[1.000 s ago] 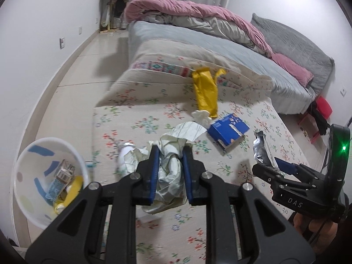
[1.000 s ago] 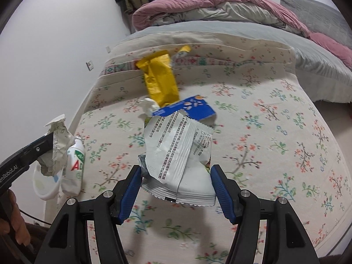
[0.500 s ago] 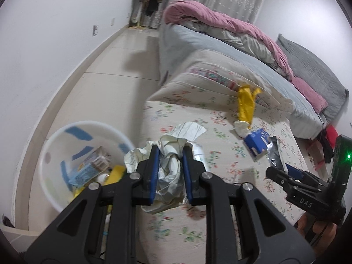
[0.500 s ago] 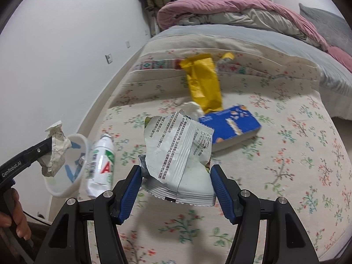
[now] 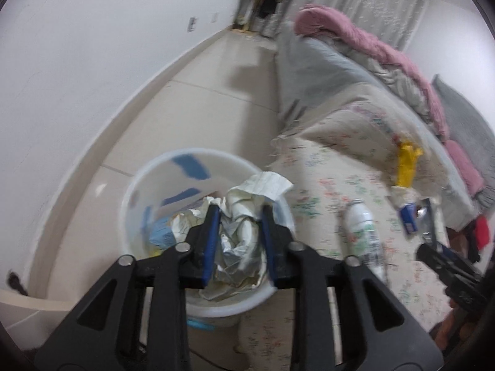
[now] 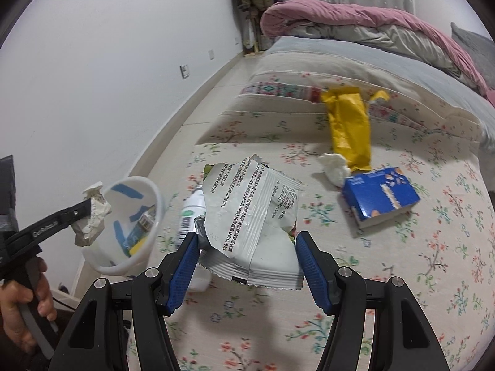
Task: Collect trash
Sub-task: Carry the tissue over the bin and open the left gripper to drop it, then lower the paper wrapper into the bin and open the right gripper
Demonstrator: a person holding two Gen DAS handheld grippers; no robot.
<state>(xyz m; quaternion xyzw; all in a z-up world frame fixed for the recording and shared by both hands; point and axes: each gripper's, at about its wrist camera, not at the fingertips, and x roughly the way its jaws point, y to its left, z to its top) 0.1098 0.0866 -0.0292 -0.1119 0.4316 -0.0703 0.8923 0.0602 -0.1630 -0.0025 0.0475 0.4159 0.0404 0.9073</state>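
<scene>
Left gripper (image 5: 238, 235) opening around crumpled paper (image 5: 239, 232) above white bin (image 5: 133, 191) (right gripper (image 6: 246, 258) gripping snack wrapper (image 6: 253, 216)).

The white bin (image 5: 136, 191) stands open-topped on the floor just beside the flowered mattress (image 6: 402, 293); its mouth is partly filled by crumpled paper (image 5: 244, 235) between the opening jaws of the left claw (image 5: 238, 213). A white bottle (image 5: 363, 232) lies near the mattress edge. The tiled floor (image 5: 201, 99) along the wall is bare.

Crumpled wrapper (image 5: 239, 232) hangs over the white bin (image 5: 136, 185); white printed packet (image 6: 253, 216) is held above the floral cover.
</scene>
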